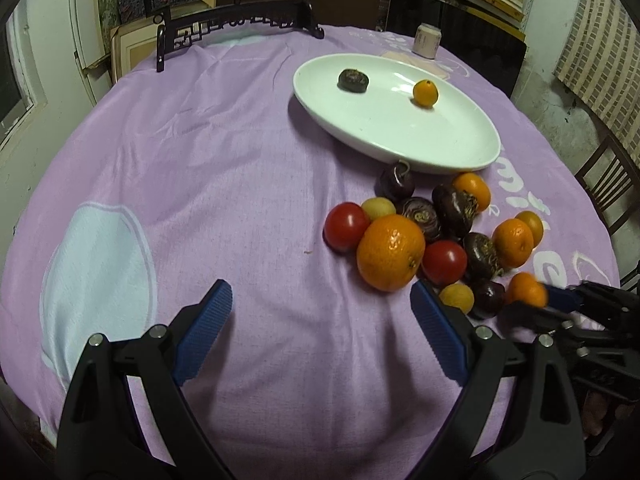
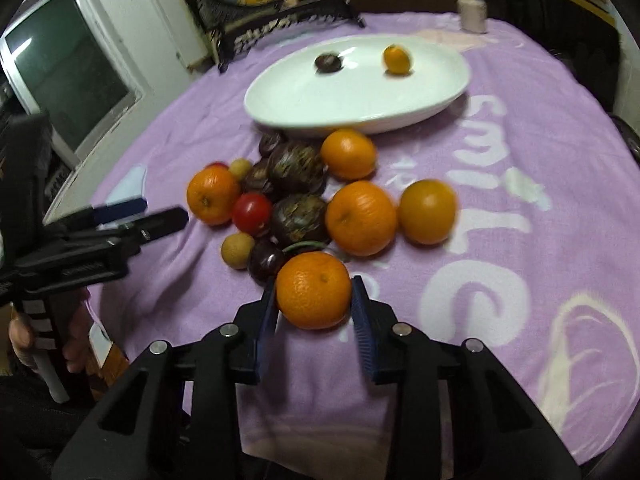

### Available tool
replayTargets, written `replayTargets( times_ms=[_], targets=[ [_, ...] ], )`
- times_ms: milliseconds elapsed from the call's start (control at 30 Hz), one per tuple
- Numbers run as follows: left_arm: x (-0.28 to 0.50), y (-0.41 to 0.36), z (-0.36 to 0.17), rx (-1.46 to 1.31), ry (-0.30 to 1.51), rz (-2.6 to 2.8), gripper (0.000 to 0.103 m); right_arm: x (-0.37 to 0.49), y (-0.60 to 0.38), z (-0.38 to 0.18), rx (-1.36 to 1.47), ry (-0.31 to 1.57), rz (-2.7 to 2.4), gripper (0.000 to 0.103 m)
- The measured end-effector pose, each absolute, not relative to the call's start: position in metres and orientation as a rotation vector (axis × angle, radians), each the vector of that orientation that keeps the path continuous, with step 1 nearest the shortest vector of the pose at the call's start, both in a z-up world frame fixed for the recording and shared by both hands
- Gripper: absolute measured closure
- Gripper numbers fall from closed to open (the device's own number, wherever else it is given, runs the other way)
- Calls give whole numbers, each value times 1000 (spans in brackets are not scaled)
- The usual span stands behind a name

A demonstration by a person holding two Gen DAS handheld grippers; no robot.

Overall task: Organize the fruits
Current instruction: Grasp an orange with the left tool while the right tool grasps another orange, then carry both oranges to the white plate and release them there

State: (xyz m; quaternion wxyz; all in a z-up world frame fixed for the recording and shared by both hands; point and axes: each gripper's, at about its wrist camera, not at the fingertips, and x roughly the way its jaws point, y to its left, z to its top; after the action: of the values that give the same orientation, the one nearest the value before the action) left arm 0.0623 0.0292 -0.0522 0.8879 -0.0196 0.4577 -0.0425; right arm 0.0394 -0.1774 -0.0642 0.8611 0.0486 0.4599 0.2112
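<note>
A white oval plate (image 1: 440, 136) (image 2: 304, 100) holds one dark fruit (image 1: 353, 79) and one small orange (image 1: 425, 93). In front of it lies a pile of oranges, red tomatoes (image 1: 346, 226), dark fruits and small yellow fruits on the purple cloth. My right gripper (image 2: 314, 296) is shut on an orange (image 2: 314, 290) at the near edge of the pile; it shows in the left wrist view (image 1: 536, 300) with the orange (image 1: 525, 288). My left gripper (image 1: 322, 304) is open and empty, just left of the pile, near a big orange (image 1: 390, 252).
A dark carved wooden stand (image 1: 240, 24) sits at the table's far edge. A small pale jar (image 1: 427, 40) stands behind the plate. A chair (image 1: 608, 184) is at the right. The left gripper appears in the right wrist view (image 2: 132, 216) at the left.
</note>
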Motion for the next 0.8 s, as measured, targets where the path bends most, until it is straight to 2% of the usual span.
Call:
replayTargets(
  times_ms=[200, 333, 400, 500, 600, 800],
  targets=[
    [67, 13, -54, -20, 942, -87, 14, 34, -202, -56, 74, 929, 316, 67],
    [79, -1, -61, -9, 963, -122, 41, 32, -212, -61, 100, 938, 323, 67],
    [84, -4, -65, -18, 976, -130, 48, 31, -212, -61, 110, 935, 334, 67],
    [91, -8, -70, -11, 978, -120, 49, 31, -213, -61, 116, 937, 343, 67],
    [90, -5, -67, -22, 972, -121, 67, 31, -213, -60, 118, 938, 348, 67],
    [79, 5, -50, -74, 955, -175, 67, 32, -210, -56, 120, 919, 356, 67]
  ],
)
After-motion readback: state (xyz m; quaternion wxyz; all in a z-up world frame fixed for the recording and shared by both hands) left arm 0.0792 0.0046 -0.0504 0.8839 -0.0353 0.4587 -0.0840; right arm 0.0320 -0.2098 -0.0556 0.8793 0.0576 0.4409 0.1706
